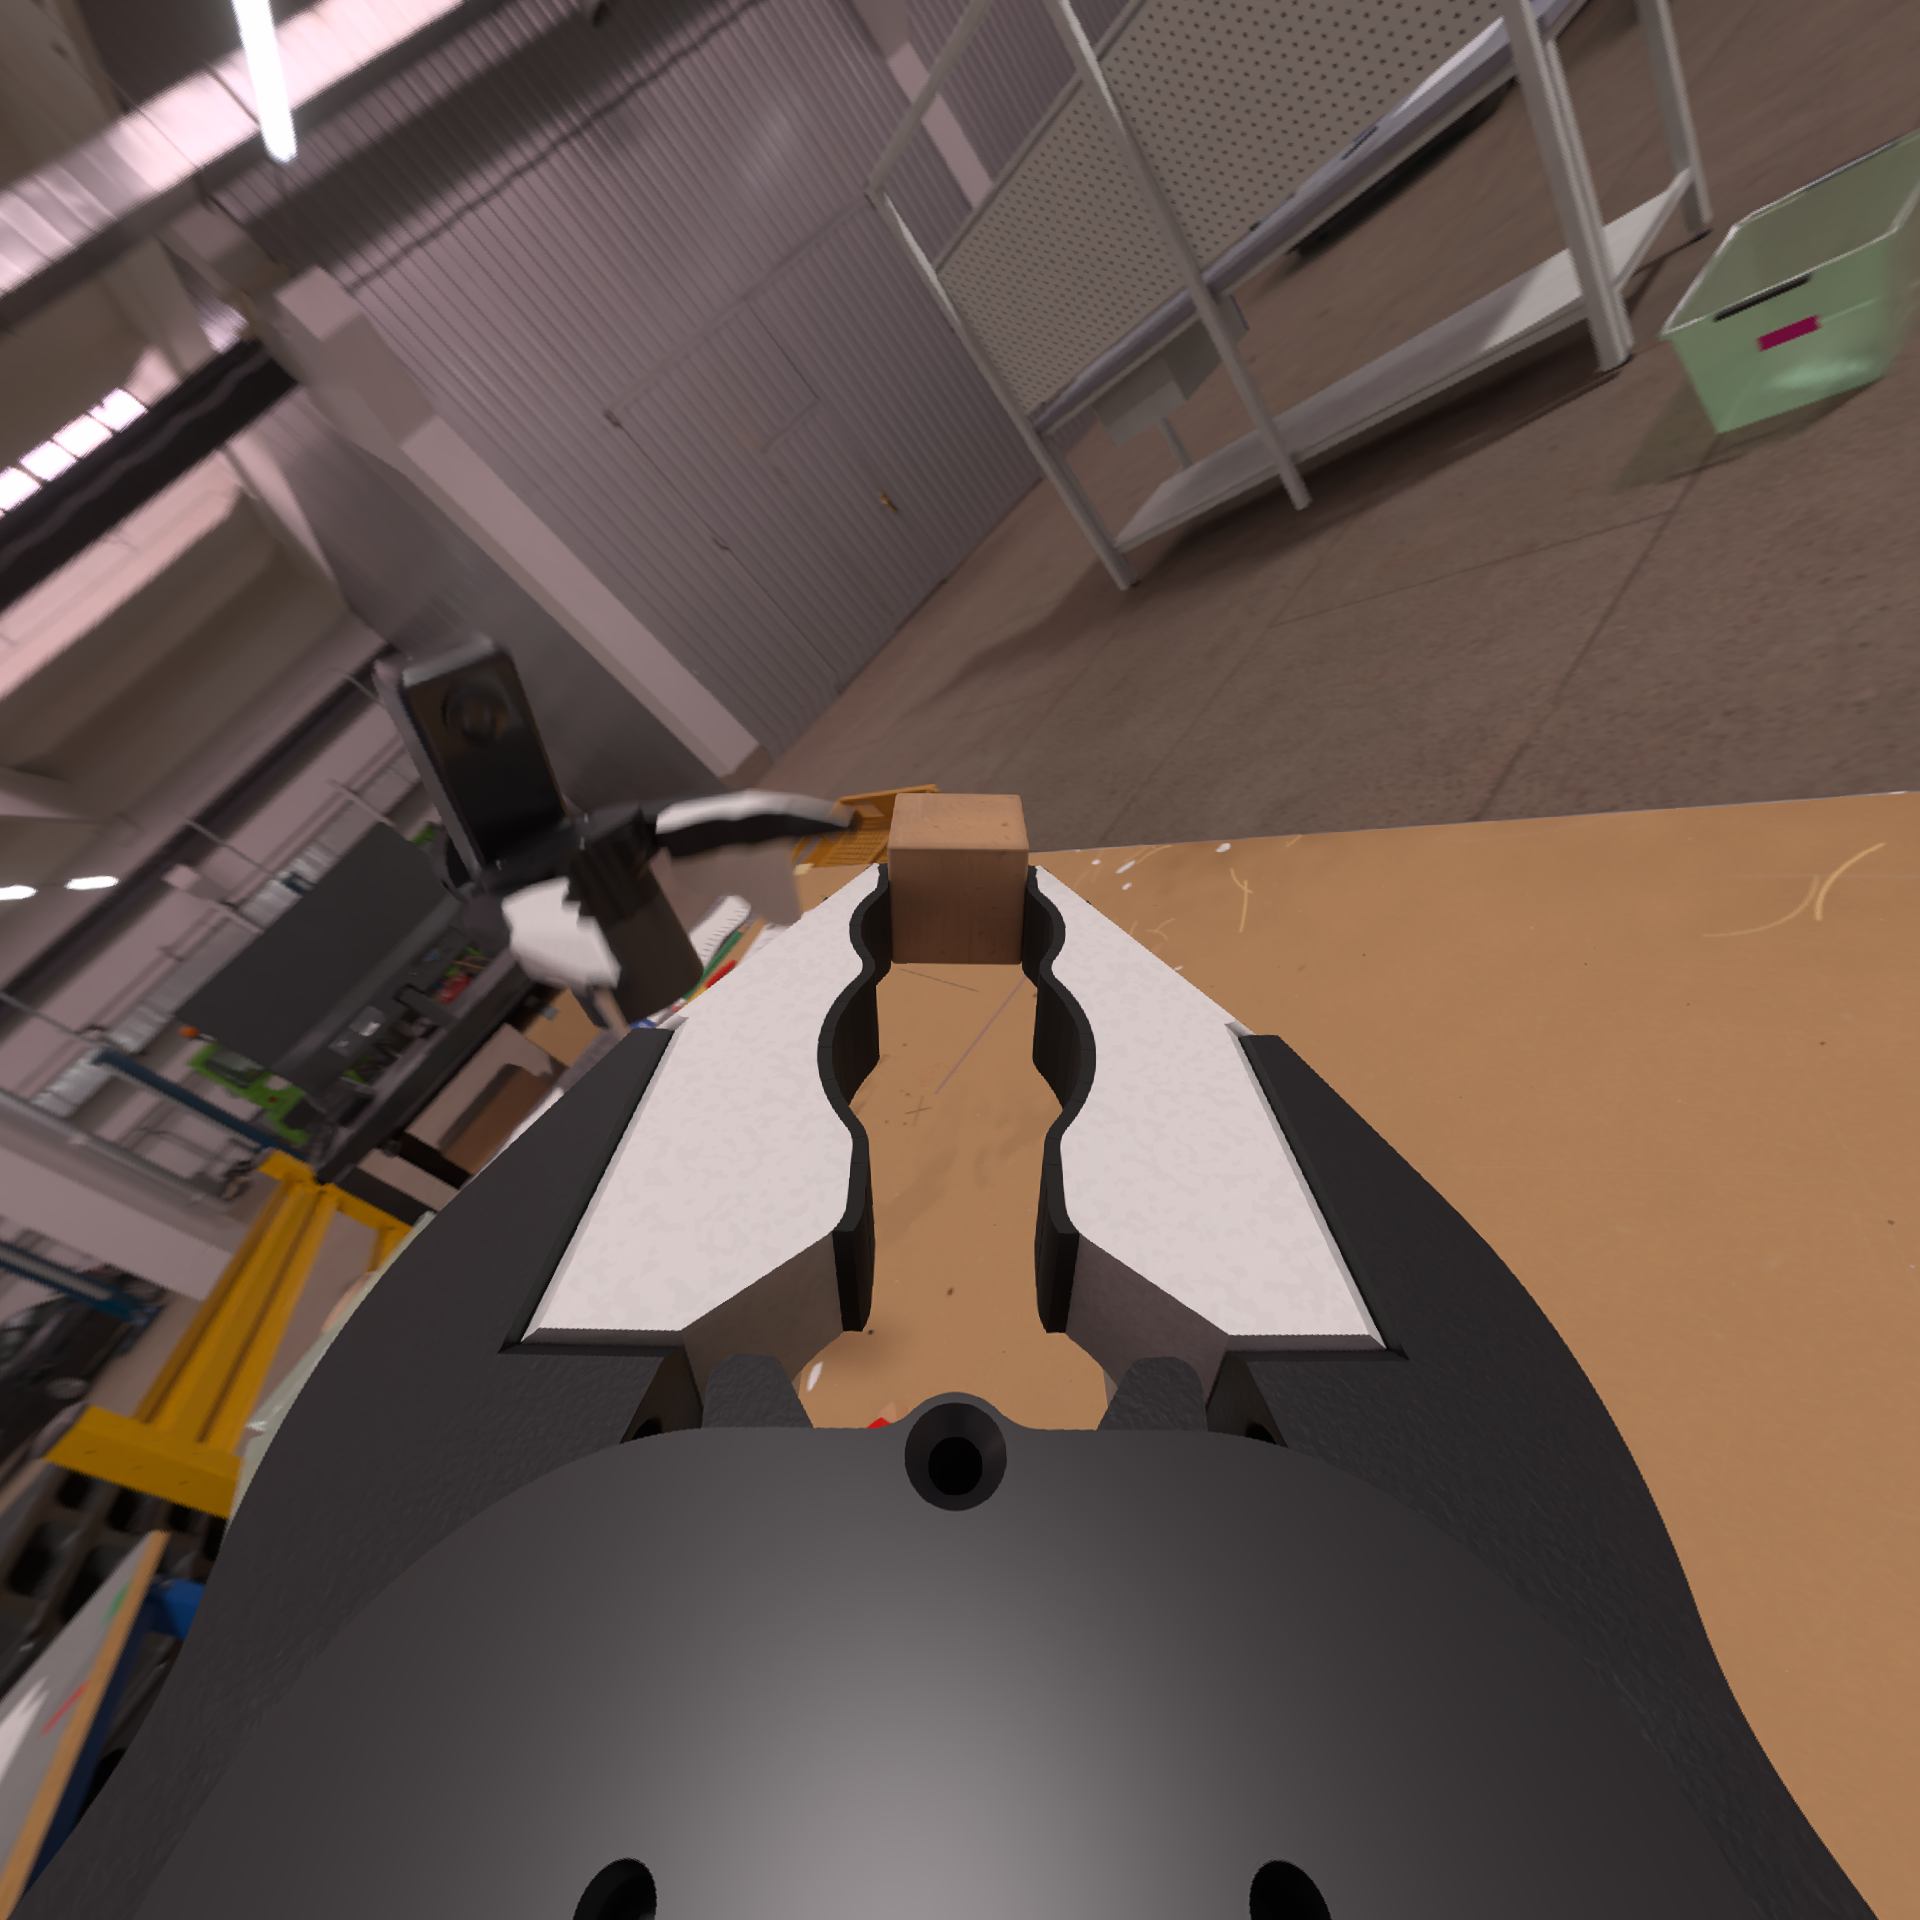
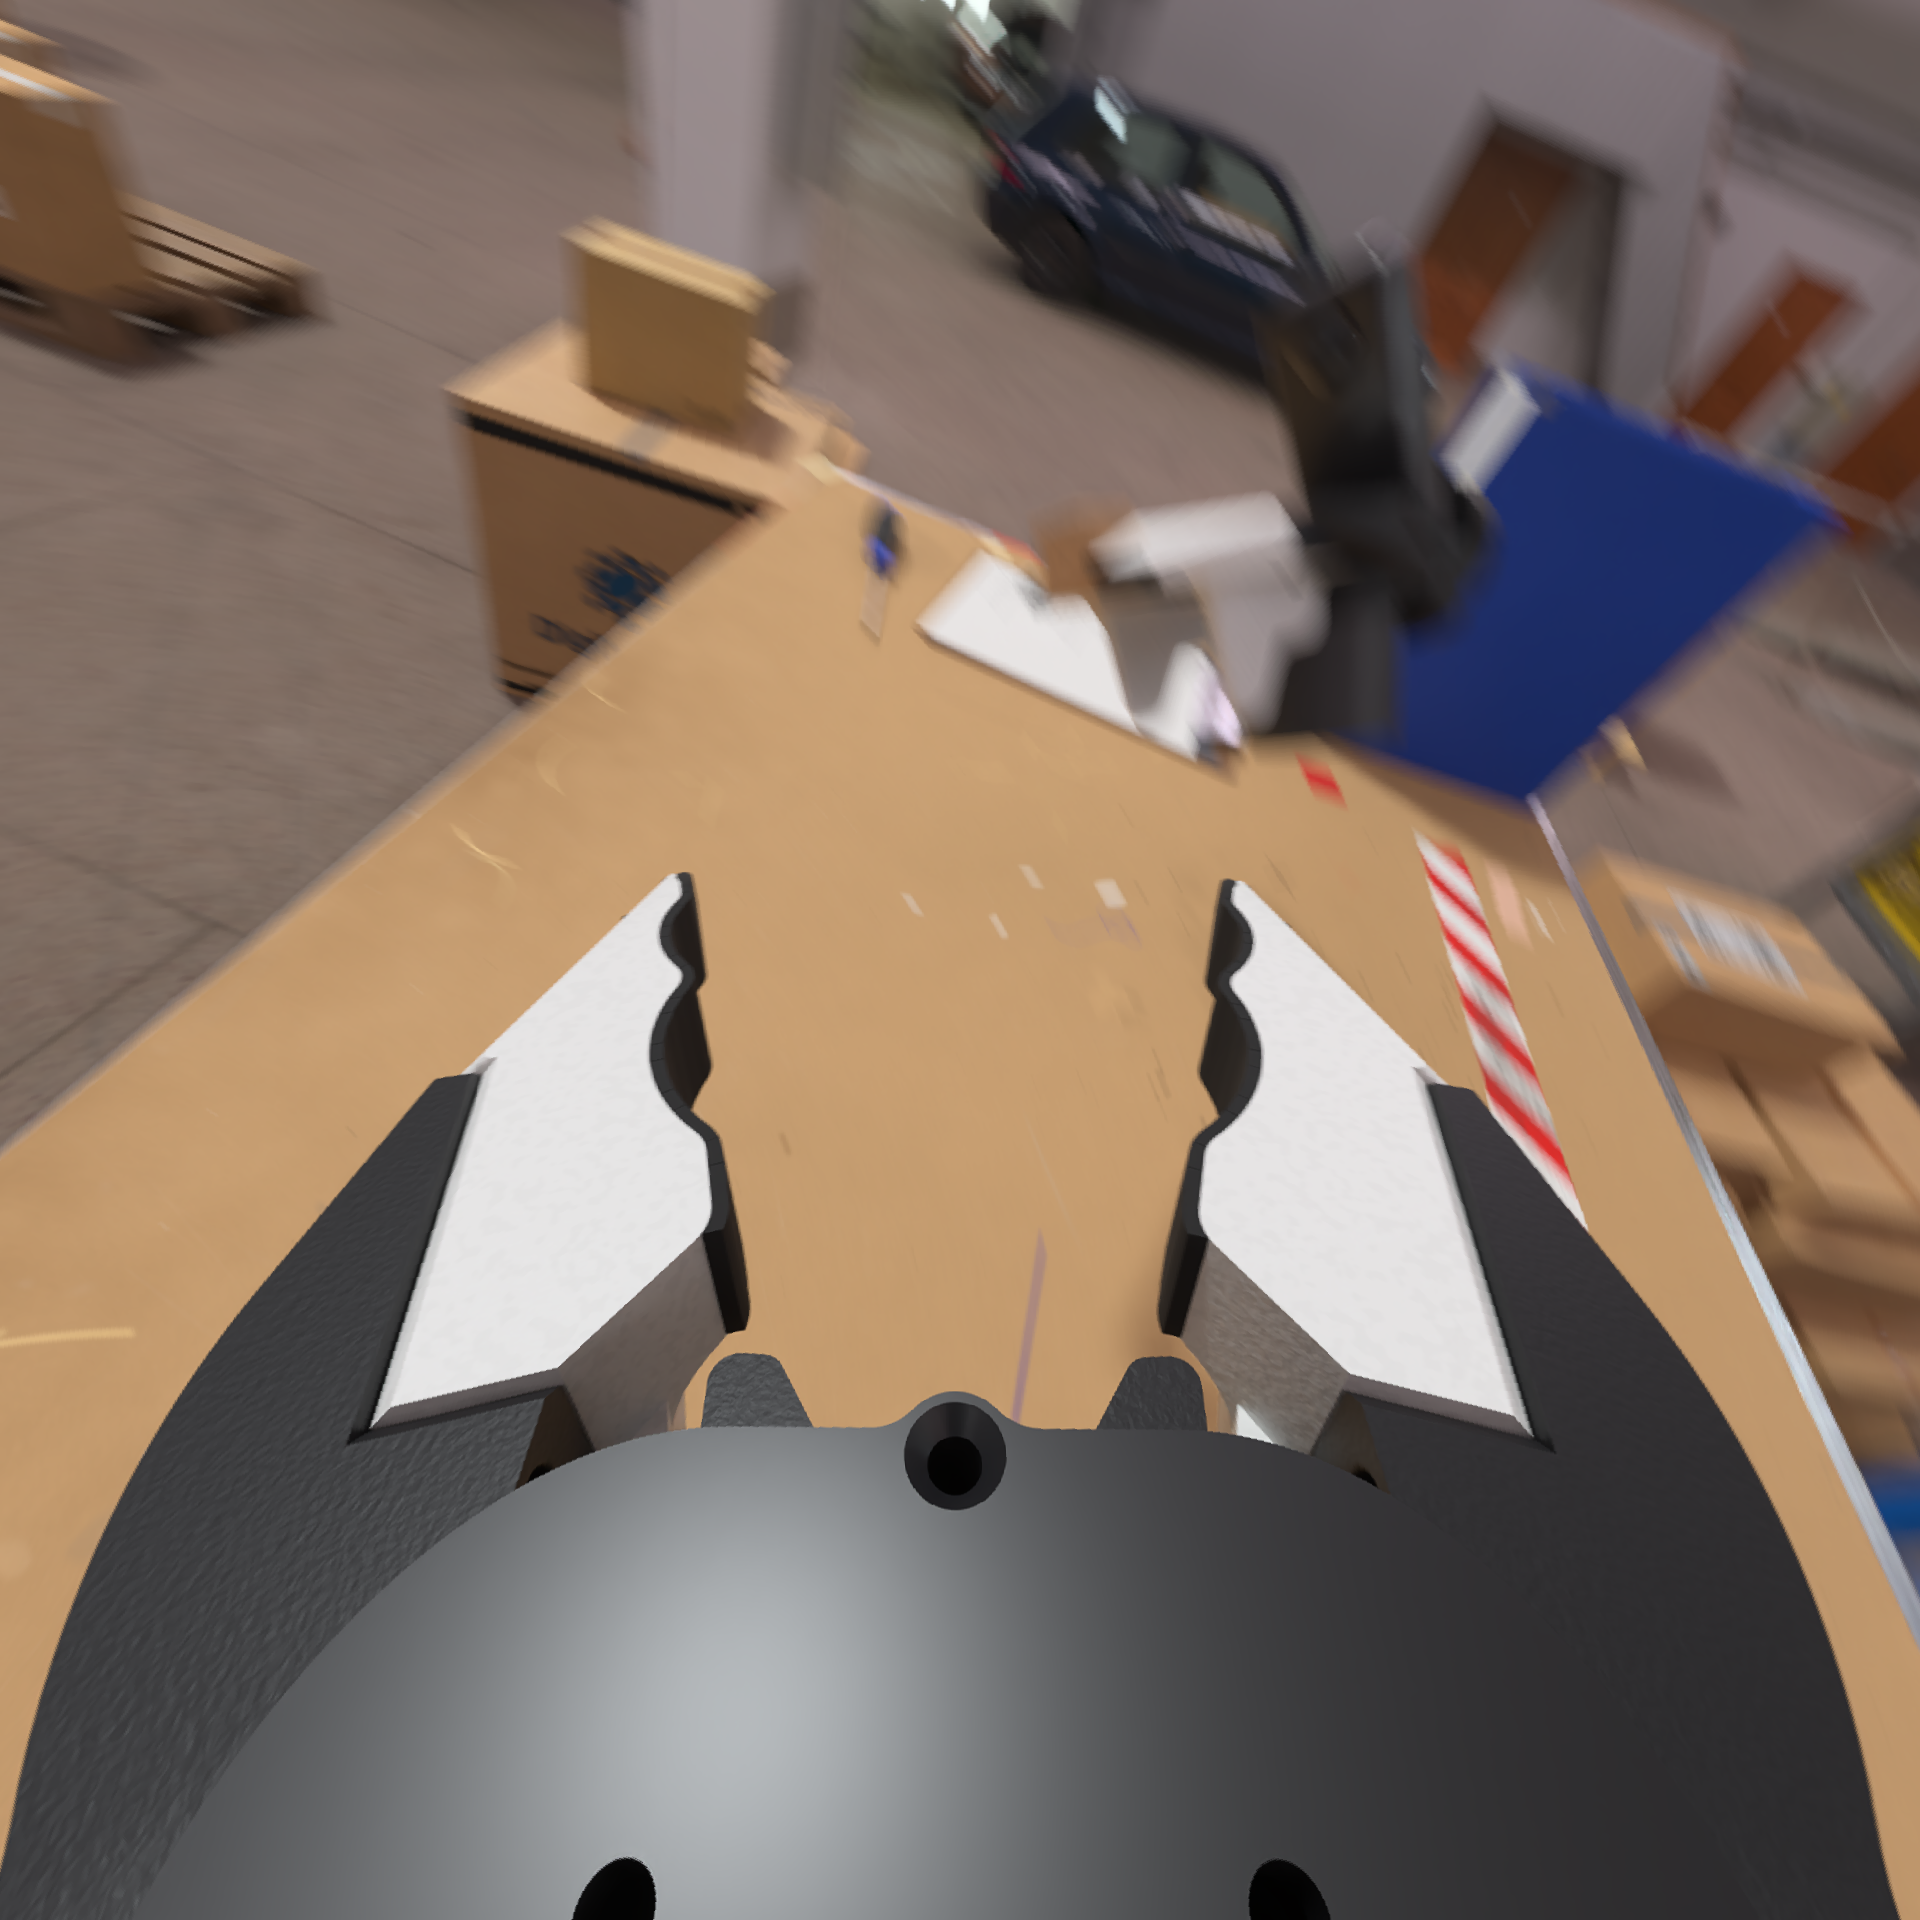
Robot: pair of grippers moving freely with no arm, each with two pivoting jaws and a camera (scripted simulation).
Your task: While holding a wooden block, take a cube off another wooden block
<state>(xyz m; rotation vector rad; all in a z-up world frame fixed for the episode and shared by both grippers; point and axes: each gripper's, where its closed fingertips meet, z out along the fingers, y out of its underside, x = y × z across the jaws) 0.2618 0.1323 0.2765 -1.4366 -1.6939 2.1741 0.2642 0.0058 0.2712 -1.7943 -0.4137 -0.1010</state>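
In the left wrist view my left gripper point(image 1: 957, 894) is shut on a plain wooden block point(image 1: 957, 883), pinched between its fingertips above the brown table point(image 1: 1455, 1091). My right gripper point(image 1: 717, 894) shows beyond it to the left, blurred, with its jaws apart. In the right wrist view my right gripper point(image 2: 956, 894) is open and empty, low over the table point(image 2: 831, 790). The view is motion-blurred. The left gripper point(image 2: 1216, 592) shows far off at the upper right with a small brown shape at its tips. No cube on a second block shows in either view.
A white shelving rack point(image 1: 1247, 312) and a green bin point(image 1: 1808, 301) stand on the floor beyond the table. Cardboard boxes point(image 2: 603, 488) stand at the table's far left corner. A white sheet point(image 2: 1029, 634), a blue panel point(image 2: 1600, 582) and red-white striped tape point(image 2: 1486, 997) lie toward the right.
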